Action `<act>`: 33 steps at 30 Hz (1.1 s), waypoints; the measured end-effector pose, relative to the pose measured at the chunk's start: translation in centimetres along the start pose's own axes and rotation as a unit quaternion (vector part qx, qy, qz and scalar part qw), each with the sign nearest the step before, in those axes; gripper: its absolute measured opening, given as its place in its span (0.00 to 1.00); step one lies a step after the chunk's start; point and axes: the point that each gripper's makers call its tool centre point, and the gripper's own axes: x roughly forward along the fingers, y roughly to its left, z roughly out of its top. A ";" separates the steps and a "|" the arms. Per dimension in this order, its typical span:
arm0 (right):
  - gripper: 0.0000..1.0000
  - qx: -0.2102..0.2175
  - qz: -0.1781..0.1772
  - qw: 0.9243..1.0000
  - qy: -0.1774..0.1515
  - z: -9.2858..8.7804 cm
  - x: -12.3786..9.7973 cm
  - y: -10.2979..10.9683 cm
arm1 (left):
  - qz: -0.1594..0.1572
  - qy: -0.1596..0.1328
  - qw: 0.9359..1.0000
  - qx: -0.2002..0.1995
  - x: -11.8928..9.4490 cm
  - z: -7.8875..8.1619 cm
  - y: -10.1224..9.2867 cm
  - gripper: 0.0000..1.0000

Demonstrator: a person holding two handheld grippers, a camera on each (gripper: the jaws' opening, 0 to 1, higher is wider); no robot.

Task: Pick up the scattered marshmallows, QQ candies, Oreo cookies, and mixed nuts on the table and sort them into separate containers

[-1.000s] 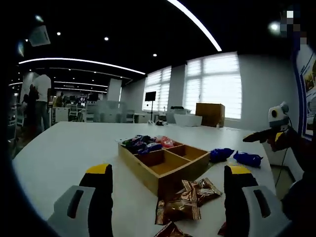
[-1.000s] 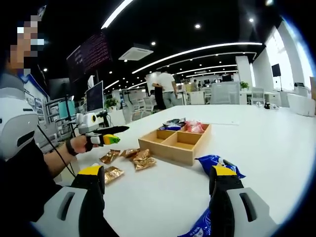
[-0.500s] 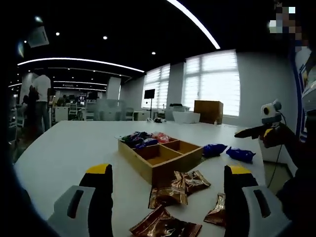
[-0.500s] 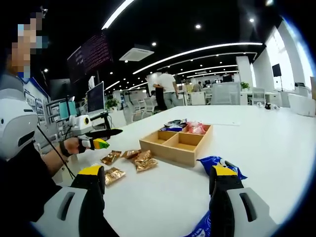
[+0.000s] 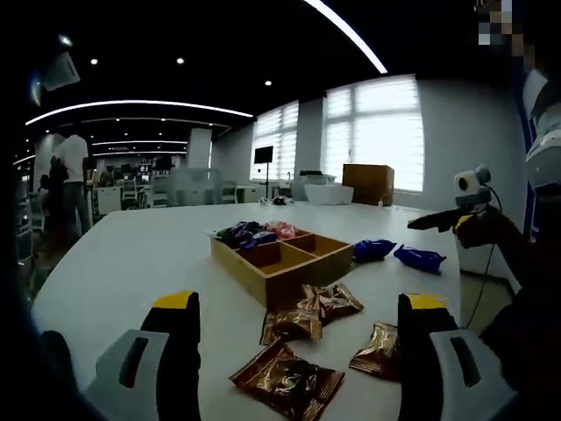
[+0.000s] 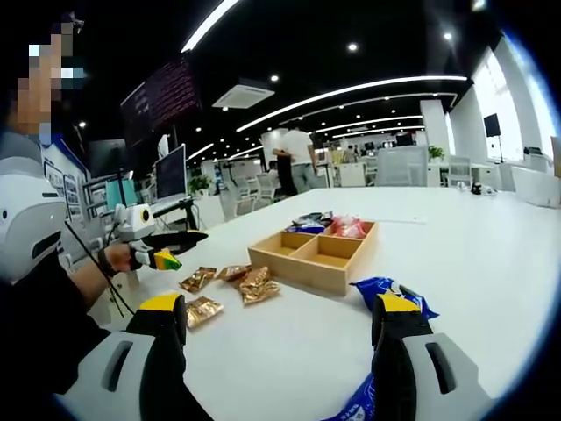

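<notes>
A wooden four-part box point(image 5: 282, 260) point(image 6: 317, 252) stands on the white table. Its two far parts hold dark and pink packets; the two near parts look empty. Brown snack packets point(image 5: 287, 382) point(image 5: 293, 324) point(image 5: 378, 352) lie in front of my left gripper point(image 5: 298, 351), which is open and holds nothing. In the right gripper view these brown packets point(image 6: 254, 282) point(image 6: 202, 310) lie left of the box. Blue packets point(image 5: 419, 258) point(image 6: 386, 289) lie by my right gripper point(image 6: 280, 351), also open and holding nothing. The left gripper point(image 6: 165, 249) hovers left of the brown packets.
The white table point(image 5: 131, 254) is wide and bare to the left of the box. A person's arm point(image 6: 61, 298) reaches in beside the table edge. People point(image 6: 294, 158) stand far back among office desks, chairs and monitors.
The left gripper has drawn back from the box and away to the left in the right gripper view; more brown packets now show before it. The right gripper has stayed still.
</notes>
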 end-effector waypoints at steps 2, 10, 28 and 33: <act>0.83 0.000 -0.002 1.000 -0.002 0.0 -0.1 -0.1 | -0.001 0.004 1.000 0.005 -0.2 0.1 -0.3 0.97; 0.83 -0.001 -0.001 1.000 -0.002 0.1 -0.4 -0.2 | 0.002 0.011 1.000 0.016 -0.6 0.2 -0.6 0.97; 0.83 -0.003 0.003 1.000 0.003 0.0 -0.1 -0.1 | 0.011 0.031 0.999 0.028 -0.9 -0.8 -0.3 0.97; 0.83 -0.002 0.002 1.000 0.004 -0.2 -0.1 -0.2 | 0.012 0.028 0.999 0.022 -0.8 -1.0 -0.3 0.97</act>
